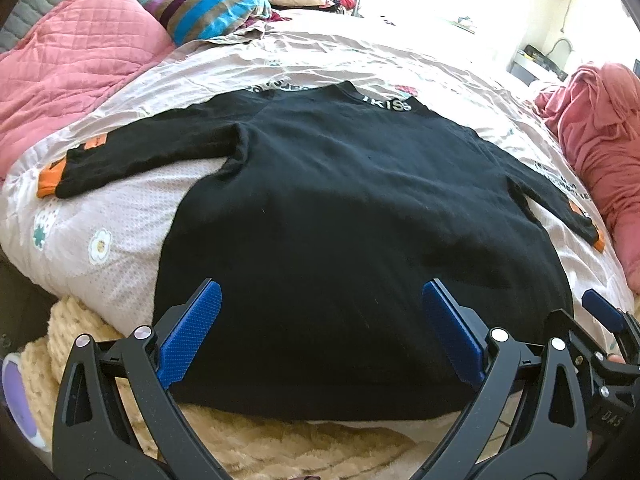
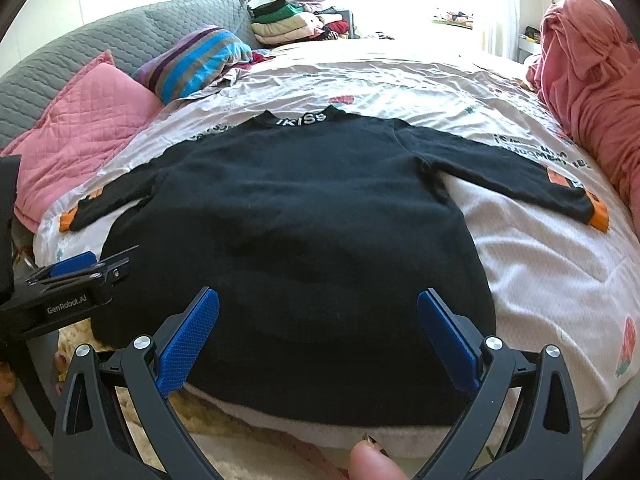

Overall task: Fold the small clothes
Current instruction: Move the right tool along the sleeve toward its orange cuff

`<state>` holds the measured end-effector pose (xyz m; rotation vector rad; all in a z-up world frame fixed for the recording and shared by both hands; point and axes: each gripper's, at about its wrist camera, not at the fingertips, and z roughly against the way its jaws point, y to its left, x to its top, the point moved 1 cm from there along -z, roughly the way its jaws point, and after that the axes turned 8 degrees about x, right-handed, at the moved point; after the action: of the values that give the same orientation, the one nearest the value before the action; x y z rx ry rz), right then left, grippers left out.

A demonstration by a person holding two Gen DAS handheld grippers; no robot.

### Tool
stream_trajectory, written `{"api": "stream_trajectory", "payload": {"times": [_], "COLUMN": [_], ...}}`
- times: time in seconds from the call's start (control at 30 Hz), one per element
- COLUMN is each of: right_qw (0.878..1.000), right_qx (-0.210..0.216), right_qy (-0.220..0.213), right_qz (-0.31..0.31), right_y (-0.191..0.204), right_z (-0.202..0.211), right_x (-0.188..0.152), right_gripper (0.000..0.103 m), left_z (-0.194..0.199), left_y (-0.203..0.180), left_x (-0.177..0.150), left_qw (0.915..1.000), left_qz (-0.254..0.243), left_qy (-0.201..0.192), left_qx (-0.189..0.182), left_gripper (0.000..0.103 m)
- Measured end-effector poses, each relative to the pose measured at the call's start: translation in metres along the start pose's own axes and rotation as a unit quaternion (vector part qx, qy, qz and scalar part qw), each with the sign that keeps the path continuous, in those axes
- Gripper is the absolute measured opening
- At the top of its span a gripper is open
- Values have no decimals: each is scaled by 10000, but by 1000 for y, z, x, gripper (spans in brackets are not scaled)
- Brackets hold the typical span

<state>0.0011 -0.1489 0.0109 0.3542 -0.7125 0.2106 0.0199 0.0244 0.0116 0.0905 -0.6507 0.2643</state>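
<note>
Black knit sweater point(image 2: 288, 236) with orange cuffs and white lettering on the collar lies flat on a bed covered by a pale flower-printed sheet point(image 2: 532, 264). All places below are given relative to this sweater. Its hem faces the viewer at the near edge of the bed; its collar points away. Both sleeves are spread outward, the left sleeve point(image 1: 148, 152) reaching toward a pink quilted pillow point(image 1: 76, 64), the right sleeve point(image 2: 512, 180) reaching toward a heap of pink cloth point(image 2: 592, 92) at the far right.

The left claw point(image 1: 320, 332) hovers just above the hem on the left side, its blue-padded fingers wide apart and holding nothing. The right claw point(image 2: 318, 336) hovers just above the hem on the right side, likewise spread open and empty. Neither appears to touch the fabric.

Beyond the collar sit a striped purple and blue cushion point(image 2: 192, 64) and a stack of folded clothes point(image 2: 288, 24). A cream fluffy blanket point(image 1: 224, 436) lies below the hem, off the bed edge.

Judging from the layout, the garment is smoothed out and folding has not yet begun. The likely next move is for a claw to travel out to a cuff, close on it, and carry that sleeve inward across the body.
</note>
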Motion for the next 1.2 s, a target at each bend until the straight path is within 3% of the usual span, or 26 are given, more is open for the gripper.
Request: {"api": "stream_trajectory", "payload": {"times": [0.7, 1.2], "right_qw": [9999, 9985], "right_qx": [37, -214], "right_qy": [-64, -117], "right_qz": [-134, -483], "right_y": [-13, -51], "right_z": [-36, -56], "right_x": [44, 65], "right_gripper": [99, 99], "left_z": [-21, -49], "left_y": [-1, -17], "left_x": [47, 74], "left_qw": [10000, 9999], "left_qz": [11, -79], "left_qy": [7, 119], "left_qx": [74, -10], "left_gripper": [95, 95]}}
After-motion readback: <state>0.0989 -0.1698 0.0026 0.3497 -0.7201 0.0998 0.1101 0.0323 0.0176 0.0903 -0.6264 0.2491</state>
